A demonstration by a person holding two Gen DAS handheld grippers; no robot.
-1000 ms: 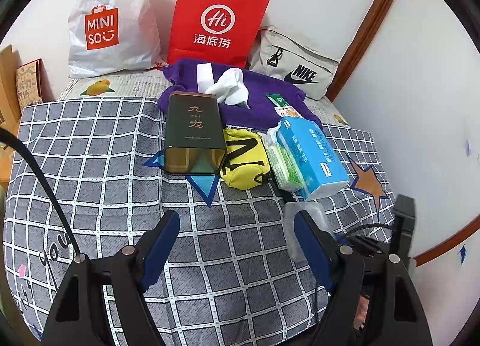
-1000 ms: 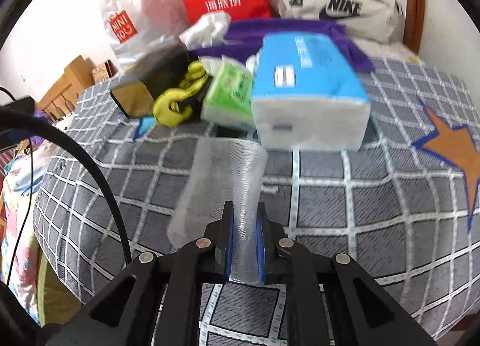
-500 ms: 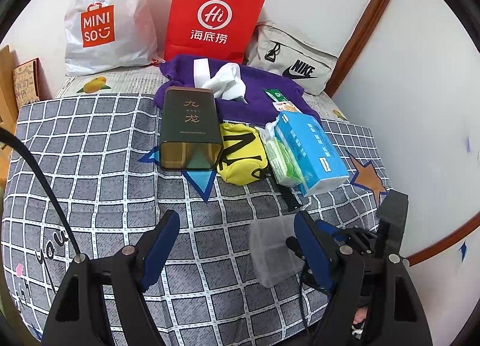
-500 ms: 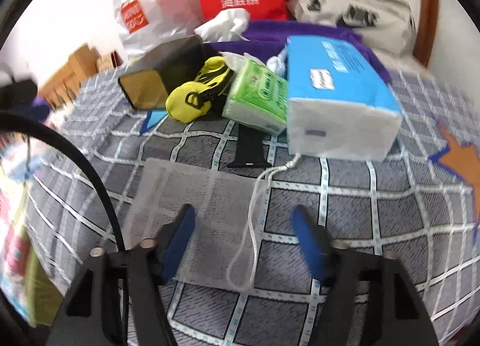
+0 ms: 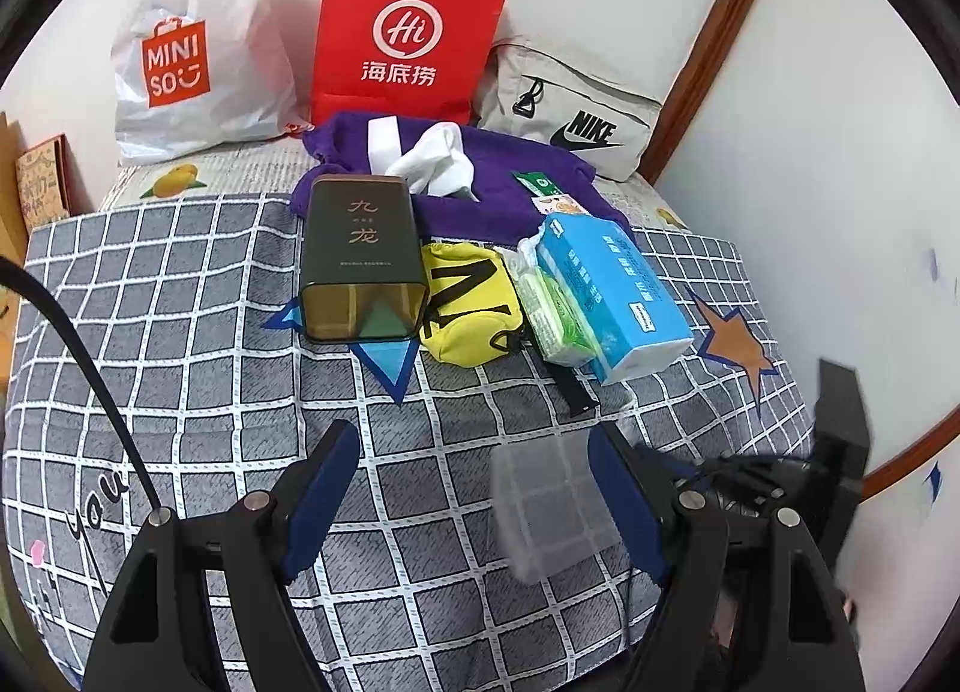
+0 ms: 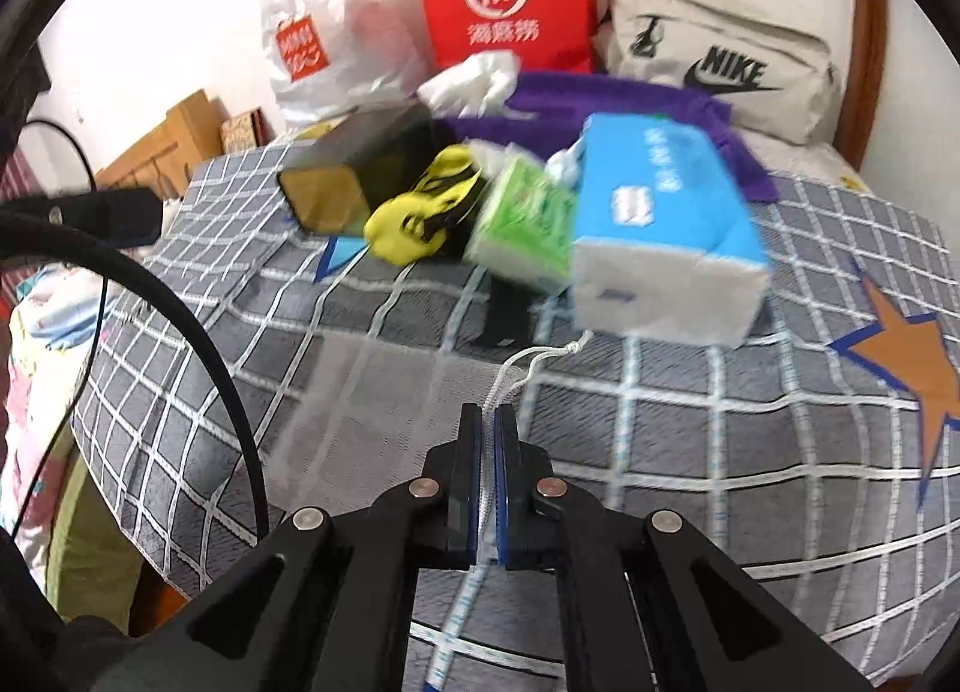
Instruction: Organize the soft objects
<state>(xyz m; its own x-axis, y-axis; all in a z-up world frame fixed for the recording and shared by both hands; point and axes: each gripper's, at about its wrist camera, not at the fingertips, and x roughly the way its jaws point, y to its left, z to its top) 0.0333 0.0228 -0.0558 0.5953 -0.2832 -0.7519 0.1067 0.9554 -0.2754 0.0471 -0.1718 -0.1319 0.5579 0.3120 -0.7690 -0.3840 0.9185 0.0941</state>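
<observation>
A sheer white mesh drawstring bag point(image 5: 555, 503) lies on the grey checked bedspread point(image 5: 180, 302), in front of a row of items: a dark tin point(image 5: 359, 257), a yellow pouch point(image 5: 471, 302), a green tissue pack point(image 5: 561, 314) and a blue tissue pack point(image 5: 612, 290). My right gripper point(image 6: 487, 422) is shut on the mesh bag point(image 6: 396, 416) at its drawstring edge. My left gripper point(image 5: 474, 467) is open and empty, just left of the bag. The row also shows in the right wrist view: yellow pouch point(image 6: 420, 212), green pack point(image 6: 525, 224), blue pack point(image 6: 660, 230).
A purple cloth point(image 5: 510, 188) with white tissue lies behind the row. A red paper bag point(image 5: 408, 32), a white Miniso bag point(image 5: 192, 44) and a Nike pouch point(image 5: 570, 116) stand against the wall. A black strap point(image 5: 576, 392) lies near the blue pack.
My right gripper opened over the mesh bag half a second ago and has now shut on its drawstring edge. The bag shifted left, flatter on the bed. My left gripper stayed open.
</observation>
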